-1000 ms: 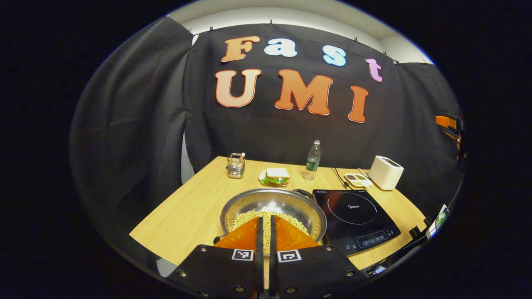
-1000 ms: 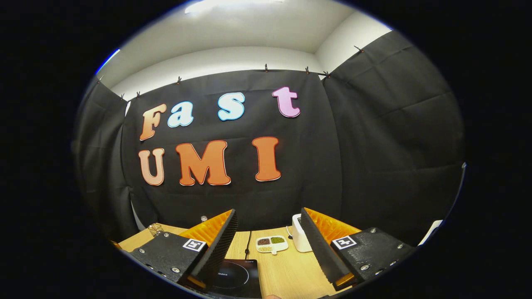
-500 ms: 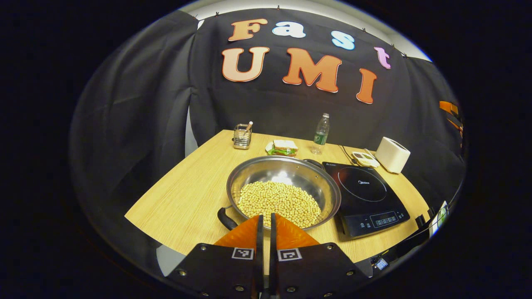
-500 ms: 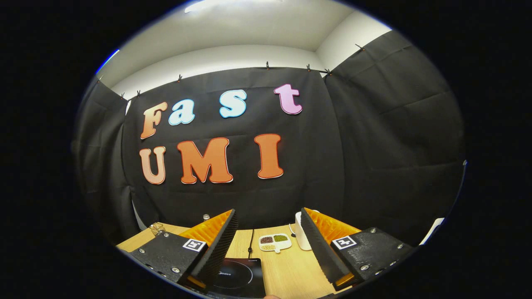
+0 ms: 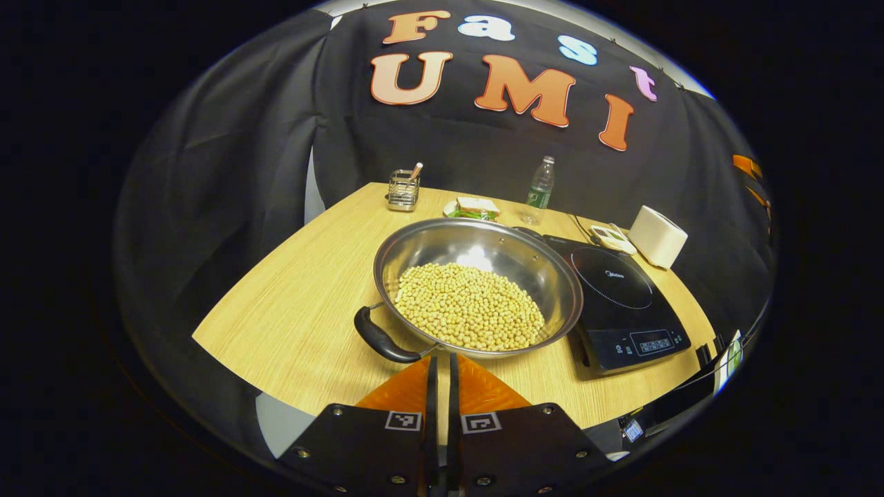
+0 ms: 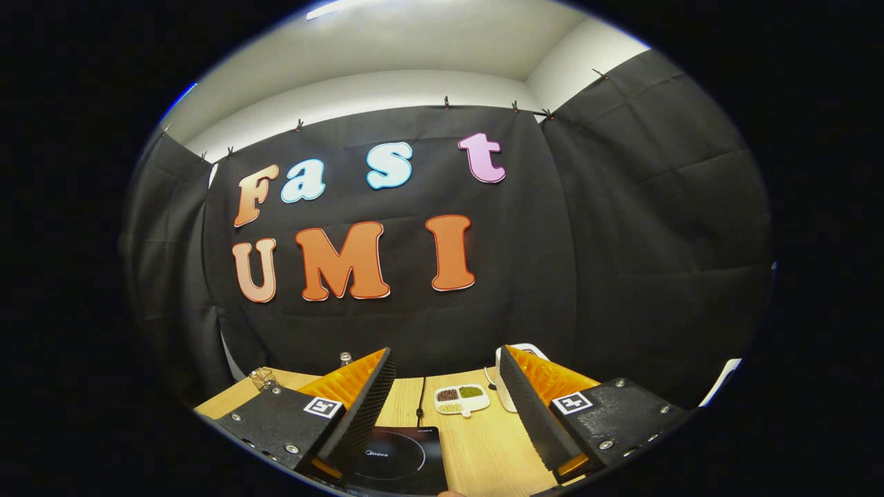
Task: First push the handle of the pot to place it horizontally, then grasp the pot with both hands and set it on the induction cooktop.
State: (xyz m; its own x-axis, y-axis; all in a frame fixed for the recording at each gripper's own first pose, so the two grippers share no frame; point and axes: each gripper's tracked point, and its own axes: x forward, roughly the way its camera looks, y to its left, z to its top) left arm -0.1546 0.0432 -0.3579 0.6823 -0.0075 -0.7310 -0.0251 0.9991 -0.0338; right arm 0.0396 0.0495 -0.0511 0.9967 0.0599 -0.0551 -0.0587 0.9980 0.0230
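Observation:
In the left gripper view a wide steel pot (image 5: pixel 525 259) full of pale beans stands on the wooden table (image 5: pixel 297 304). Its black near handle (image 5: pixel 380 338) points toward me and to the left; the far handle (image 5: pixel 528 232) sits at the back rim. The black induction cooktop (image 5: pixel 621 297) lies just right of the pot. My left gripper (image 5: pixel 440 362) is shut and empty, its tips just short of the pot's near rim, right of the near handle. In the right gripper view my right gripper (image 6: pixel 445 366) hangs open and empty above the cooktop (image 6: pixel 397 459).
Along the table's back stand a wire utensil holder (image 5: pixel 402 190), a plate with a sandwich (image 5: pixel 475 206), a water bottle (image 5: pixel 541 188), a small divided dish (image 5: pixel 610 237) and a white toaster (image 5: pixel 658 237). The dish (image 6: pixel 461 398) and toaster (image 6: pixel 507 393) lie ahead of the right gripper.
My left gripper has drawn back and tilted down, so the pot and its near handle now lie wholly ahead of the tips. The right gripper has dipped slightly and stays open.

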